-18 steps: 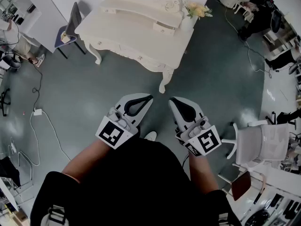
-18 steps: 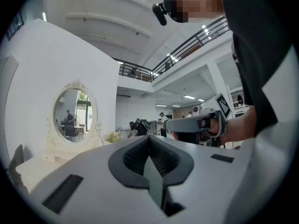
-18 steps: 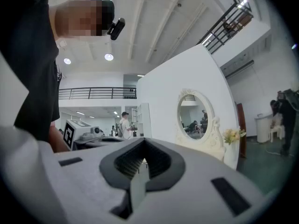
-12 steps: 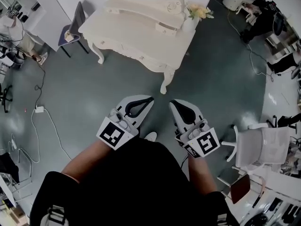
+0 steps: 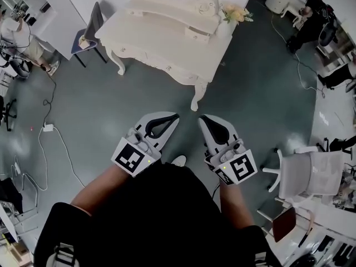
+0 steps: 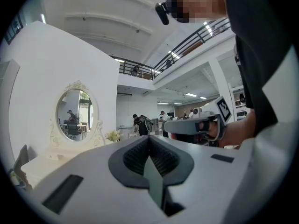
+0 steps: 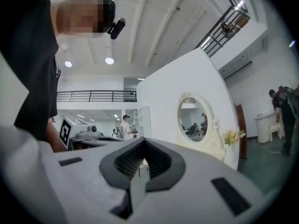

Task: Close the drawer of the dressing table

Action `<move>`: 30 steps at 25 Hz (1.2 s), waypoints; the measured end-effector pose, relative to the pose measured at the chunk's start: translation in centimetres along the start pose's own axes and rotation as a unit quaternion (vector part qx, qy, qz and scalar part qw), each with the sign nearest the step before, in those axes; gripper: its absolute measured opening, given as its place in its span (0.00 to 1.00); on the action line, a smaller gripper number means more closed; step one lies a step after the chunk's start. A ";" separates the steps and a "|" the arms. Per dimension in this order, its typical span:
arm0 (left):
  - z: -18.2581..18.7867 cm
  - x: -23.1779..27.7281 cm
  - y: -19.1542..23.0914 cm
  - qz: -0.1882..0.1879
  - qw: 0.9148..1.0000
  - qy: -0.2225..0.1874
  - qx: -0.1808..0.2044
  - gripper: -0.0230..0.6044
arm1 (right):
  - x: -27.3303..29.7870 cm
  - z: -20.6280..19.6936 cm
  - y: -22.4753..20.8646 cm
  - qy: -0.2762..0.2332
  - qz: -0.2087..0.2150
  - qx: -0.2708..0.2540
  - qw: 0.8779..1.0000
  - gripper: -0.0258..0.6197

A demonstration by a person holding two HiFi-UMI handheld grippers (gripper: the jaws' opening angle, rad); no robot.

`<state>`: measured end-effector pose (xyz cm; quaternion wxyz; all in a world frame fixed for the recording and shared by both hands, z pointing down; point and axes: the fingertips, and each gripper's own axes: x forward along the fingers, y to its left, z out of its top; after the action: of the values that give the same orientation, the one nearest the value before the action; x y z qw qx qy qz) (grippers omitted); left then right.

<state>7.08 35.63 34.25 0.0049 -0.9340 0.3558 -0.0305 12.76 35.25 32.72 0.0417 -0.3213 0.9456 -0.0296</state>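
Left gripper [image 5: 171, 118]: lower centre of the head view, pointing level toward the upper frame, jaws together, nothing between them. Right gripper [image 5: 207, 121]: just beside it and apart, same heading, jaws together, empty. Left forearm [image 5: 99, 189] and right forearm [image 5: 235, 203] are bare, extending up from the lower frame.

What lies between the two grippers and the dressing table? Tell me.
Only bare floor separates the left gripper and right gripper from the dressing table, as the head view shows.
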 end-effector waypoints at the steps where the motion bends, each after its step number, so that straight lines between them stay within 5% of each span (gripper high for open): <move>1: 0.0 0.0 0.2 0.000 1.000 0.000 0.001 0.03 | 0.2 0.0 0.0 0.001 0.000 -0.001 1.000 0.04; 12: -0.5 -0.7 5.4 -0.018 1.000 -0.005 -0.012 0.03 | 5.8 -0.9 -0.1 0.024 -0.013 -0.001 1.000 0.04; 30: -0.9 -3.5 21.8 -0.066 0.997 -0.022 -0.033 0.03 | 22.7 -2.6 0.6 0.068 -0.048 -0.007 0.997 0.04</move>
<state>-10.11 21.67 34.30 -0.0201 -0.9557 0.2937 0.0012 -5.81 21.99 33.92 -0.0262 -0.3639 0.9299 -0.0467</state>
